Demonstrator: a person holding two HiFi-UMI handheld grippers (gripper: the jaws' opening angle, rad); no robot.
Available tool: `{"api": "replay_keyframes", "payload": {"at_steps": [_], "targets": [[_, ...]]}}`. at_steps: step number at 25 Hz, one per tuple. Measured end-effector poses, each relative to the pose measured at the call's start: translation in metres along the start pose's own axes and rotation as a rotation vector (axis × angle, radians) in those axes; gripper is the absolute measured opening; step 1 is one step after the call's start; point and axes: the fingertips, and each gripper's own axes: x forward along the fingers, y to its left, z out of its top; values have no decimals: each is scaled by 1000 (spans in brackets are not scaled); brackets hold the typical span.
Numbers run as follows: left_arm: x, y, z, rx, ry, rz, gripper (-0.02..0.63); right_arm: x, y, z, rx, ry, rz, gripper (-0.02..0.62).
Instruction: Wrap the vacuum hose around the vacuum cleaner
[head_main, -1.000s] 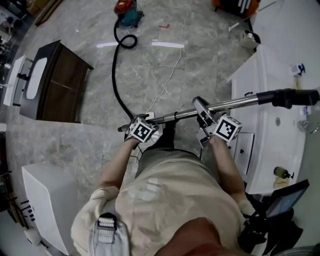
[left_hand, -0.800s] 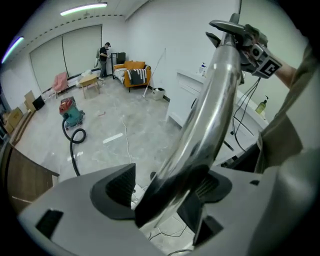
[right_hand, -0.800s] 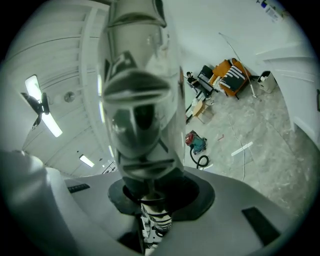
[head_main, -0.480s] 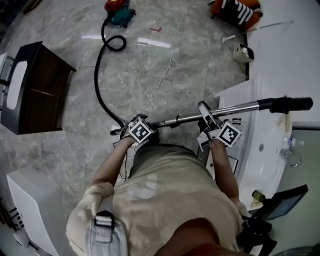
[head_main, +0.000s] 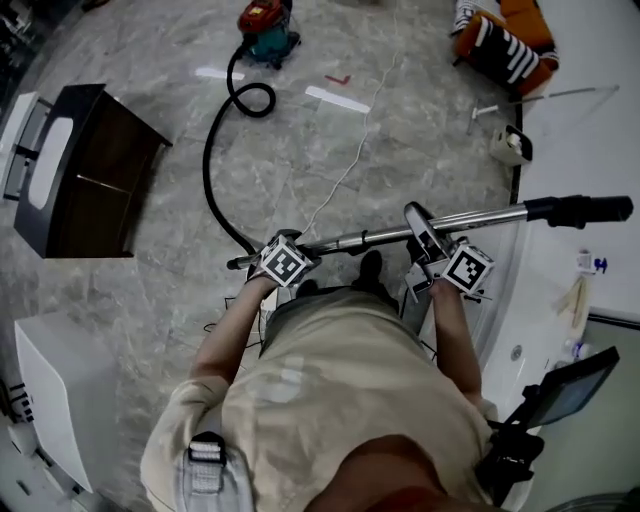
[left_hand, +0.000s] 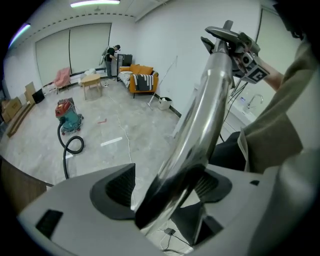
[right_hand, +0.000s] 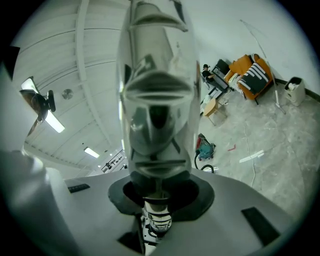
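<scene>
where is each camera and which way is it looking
Head view: on the person's head, facing steeply down; shows shirt, both forearms, left gripper and right gripper shut on the metal wand.
Left gripper view: on the left gripper, facing over the floor, wand crossing its jaws; shirt and right gripper at right.
Right gripper view: on the right gripper, facing level towards the sofa; no body shows.
Shared: all three show the vacuum cleaner and hose.
</scene>
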Motion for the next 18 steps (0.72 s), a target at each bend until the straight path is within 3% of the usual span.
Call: {"api": "replay_keyframes", "payload": {"at_steps": [7, 12, 18], "targets": [[6, 10, 76, -128, -38, 78, 350, 22, -59, 57, -12, 106, 126, 78], [13, 11, 133, -229, -121, 99, 350, 34, -86, 84, -81, 196, 184, 78], [28, 17, 179, -161, -101, 167, 350, 57, -102, 111, -144, 268, 254, 78]]}}
